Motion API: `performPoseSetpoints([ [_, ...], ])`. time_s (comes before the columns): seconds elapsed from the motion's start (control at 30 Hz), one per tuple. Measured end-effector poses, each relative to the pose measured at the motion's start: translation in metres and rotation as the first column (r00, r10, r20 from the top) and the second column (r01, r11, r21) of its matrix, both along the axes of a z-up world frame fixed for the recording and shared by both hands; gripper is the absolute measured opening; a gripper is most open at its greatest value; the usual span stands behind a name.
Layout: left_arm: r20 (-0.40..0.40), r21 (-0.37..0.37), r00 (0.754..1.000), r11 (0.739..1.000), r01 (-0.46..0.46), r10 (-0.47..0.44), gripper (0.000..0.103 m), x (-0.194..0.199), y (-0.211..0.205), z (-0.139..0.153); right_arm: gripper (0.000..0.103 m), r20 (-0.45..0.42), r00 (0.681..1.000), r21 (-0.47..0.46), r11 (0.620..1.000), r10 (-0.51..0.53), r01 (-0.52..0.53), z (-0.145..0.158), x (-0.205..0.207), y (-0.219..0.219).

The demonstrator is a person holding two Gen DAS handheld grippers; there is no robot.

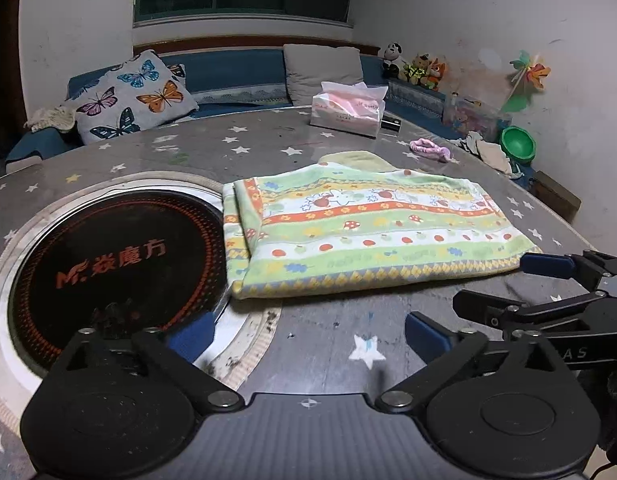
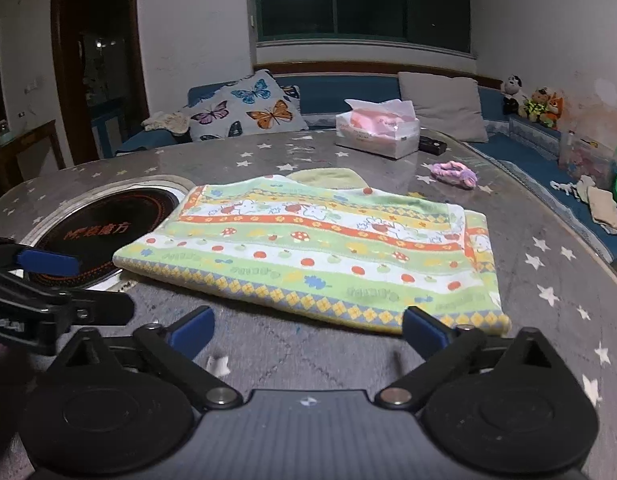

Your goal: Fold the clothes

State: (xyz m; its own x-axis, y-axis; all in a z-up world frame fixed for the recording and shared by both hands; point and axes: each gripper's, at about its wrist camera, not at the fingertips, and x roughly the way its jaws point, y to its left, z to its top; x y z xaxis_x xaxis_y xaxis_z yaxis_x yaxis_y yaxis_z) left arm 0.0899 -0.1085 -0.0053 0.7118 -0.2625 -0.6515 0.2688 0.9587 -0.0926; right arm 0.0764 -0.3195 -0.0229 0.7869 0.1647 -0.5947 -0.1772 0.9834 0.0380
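Note:
A folded patterned cloth (image 1: 368,232) (image 2: 320,256), green, yellow and orange with mushrooms and apples, lies flat on the grey star-print table (image 1: 316,332) (image 2: 292,344). My left gripper (image 1: 308,338) hovers open just short of the cloth's near edge, nothing between its blue pads. My right gripper (image 2: 308,330) is also open and empty, its right pad close to the cloth's near right corner. In the left wrist view the right gripper (image 1: 504,284) shows at the right, by the cloth's corner. In the right wrist view a blue fingertip (image 2: 48,262) of the left gripper shows at the left.
A round black induction hob (image 1: 116,264) (image 2: 108,232) is set into the table left of the cloth. Behind the cloth lie a tissue box (image 1: 348,110) (image 2: 378,130), a dark remote (image 2: 432,146) and a pink scrunchie (image 1: 430,149) (image 2: 454,174). A blue sofa with cushions (image 1: 128,96) rings the table.

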Motion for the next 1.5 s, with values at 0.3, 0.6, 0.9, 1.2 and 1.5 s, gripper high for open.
performPoseSetpoints([
  [0.3,-0.019,0.010,1.000,1.000,-0.013,0.013,0.103,-0.016,0.006,-0.005,0.103,-0.021,0.999,0.017,0.999,-0.040,0.040,-0.004,-0.012,0.001],
  [0.6,-0.034,0.021,0.999,1.000,-0.020,0.021,0.103,-0.027,0.006,-0.008,0.103,-0.023,0.998,0.015,0.999,-0.050,0.050,-0.004,-0.020,0.007],
  [0.9,-0.023,0.034,1.000,0.999,-0.006,0.007,0.103,-0.036,0.002,-0.006,0.103,-0.034,0.998,0.011,0.998,-0.054,0.055,-0.007,-0.029,0.009],
  [1.2,-0.024,0.039,1.000,0.999,0.010,-0.009,0.103,-0.042,-0.003,-0.007,0.103,-0.040,0.997,0.023,0.998,-0.060,0.061,-0.007,-0.033,0.010],
  [1.5,-0.020,0.046,1.000,0.999,0.018,-0.017,0.103,-0.047,-0.006,-0.006,0.103,-0.046,0.998,0.023,0.998,-0.053,0.054,-0.008,-0.037,0.012],
])
